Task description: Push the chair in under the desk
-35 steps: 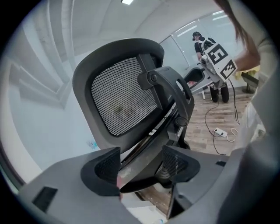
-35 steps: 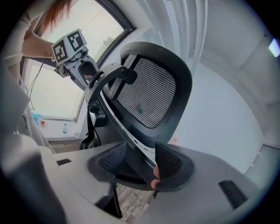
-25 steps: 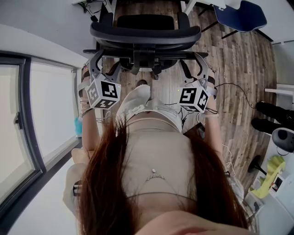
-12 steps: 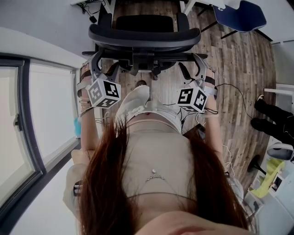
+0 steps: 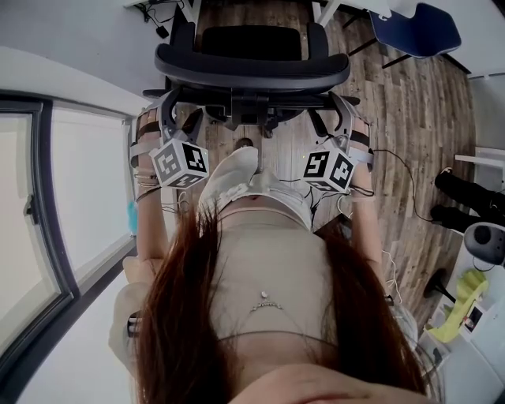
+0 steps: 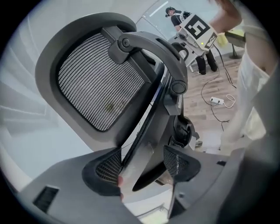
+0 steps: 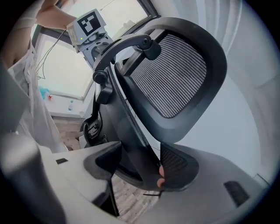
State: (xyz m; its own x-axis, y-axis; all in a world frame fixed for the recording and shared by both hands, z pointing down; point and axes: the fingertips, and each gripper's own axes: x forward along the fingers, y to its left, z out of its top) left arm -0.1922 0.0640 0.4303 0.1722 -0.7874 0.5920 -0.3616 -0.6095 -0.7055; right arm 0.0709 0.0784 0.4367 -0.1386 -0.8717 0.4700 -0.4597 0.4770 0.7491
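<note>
A black office chair stands on the wood floor ahead of me, its back towards me. My left gripper is at the left side of the back's frame, and my right gripper is at the right side. In the left gripper view the frame's edge runs between the jaws of the left gripper, against the left pad and apart from the right pad. In the right gripper view the right gripper is open wide. The frame lies against its right pad, with a gap at the left one.
A blue chair stands at the far right, with white furniture legs beside it. Black shoes of another person and a cable are on the floor at the right. A window runs along the left. My white shoe is behind the chair.
Both grippers stay at the chair's back and have hardly shifted. The black shoes at the right have moved a little.
</note>
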